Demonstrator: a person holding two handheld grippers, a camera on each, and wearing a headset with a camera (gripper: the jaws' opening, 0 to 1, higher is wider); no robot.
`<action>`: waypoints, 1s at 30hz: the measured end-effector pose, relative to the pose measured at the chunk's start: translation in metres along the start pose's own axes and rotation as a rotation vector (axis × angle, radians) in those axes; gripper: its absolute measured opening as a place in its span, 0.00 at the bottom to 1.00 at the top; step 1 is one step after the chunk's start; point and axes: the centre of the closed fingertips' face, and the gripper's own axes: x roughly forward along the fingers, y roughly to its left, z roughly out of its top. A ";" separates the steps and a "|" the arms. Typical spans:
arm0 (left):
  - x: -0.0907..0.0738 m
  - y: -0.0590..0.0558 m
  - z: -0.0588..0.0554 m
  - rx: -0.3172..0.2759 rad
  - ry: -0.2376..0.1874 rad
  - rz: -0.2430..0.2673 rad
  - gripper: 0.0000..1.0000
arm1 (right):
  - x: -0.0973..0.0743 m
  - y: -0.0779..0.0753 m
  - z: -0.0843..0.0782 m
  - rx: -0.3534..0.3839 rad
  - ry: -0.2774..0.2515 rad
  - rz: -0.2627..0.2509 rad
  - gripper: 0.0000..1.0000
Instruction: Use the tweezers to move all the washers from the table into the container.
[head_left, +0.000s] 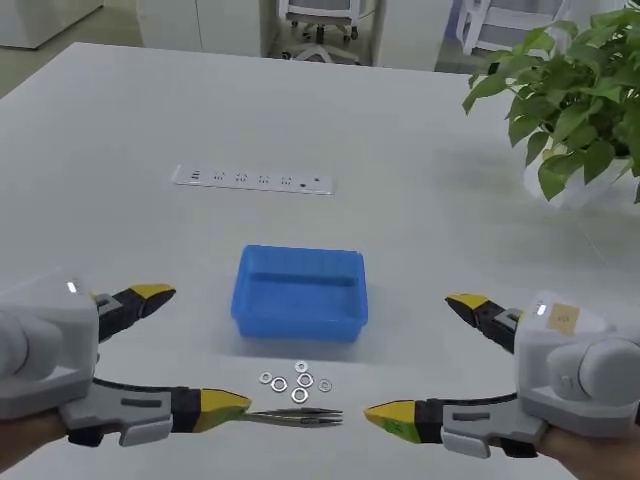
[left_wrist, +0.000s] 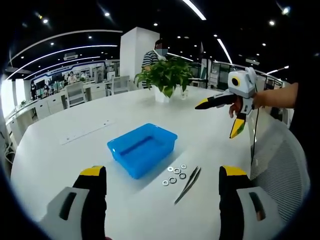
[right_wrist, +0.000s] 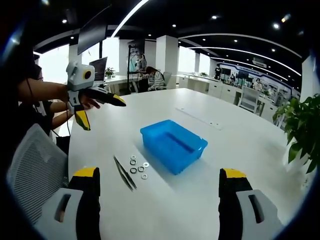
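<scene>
While both grippers hang just above the white table (head_left: 450, 200), the left gripper (head_left: 207, 347) and right gripper (head_left: 409, 355) each hold their yellow-tipped black jaws wide apart, gripping nothing. Between them a cluster of small silver metal washers (head_left: 297, 380) lies on the table, just in front of the blue rectangular plastic container (head_left: 298, 322). Thin metal tweezers (head_left: 295, 415) lie flat just beside the washers, on the near side. Beyond the container sits a white power strip (head_left: 253, 180), its markings too small to read. A tan label (head_left: 563, 318) on the right gripper is likewise illegible. A leafy green potted plant (head_left: 570, 90) stands far right.
</scene>
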 end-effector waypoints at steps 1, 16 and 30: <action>0.000 0.000 0.000 0.001 0.001 -0.001 0.99 | 0.000 0.000 0.000 -0.001 0.001 0.000 1.00; 0.000 0.000 0.000 0.015 0.011 -0.010 0.99 | -0.002 -0.003 -0.001 -0.010 0.009 0.007 1.00; 0.003 0.005 -0.005 0.066 0.064 -0.042 0.95 | 0.000 -0.005 -0.004 -0.060 0.044 0.046 0.94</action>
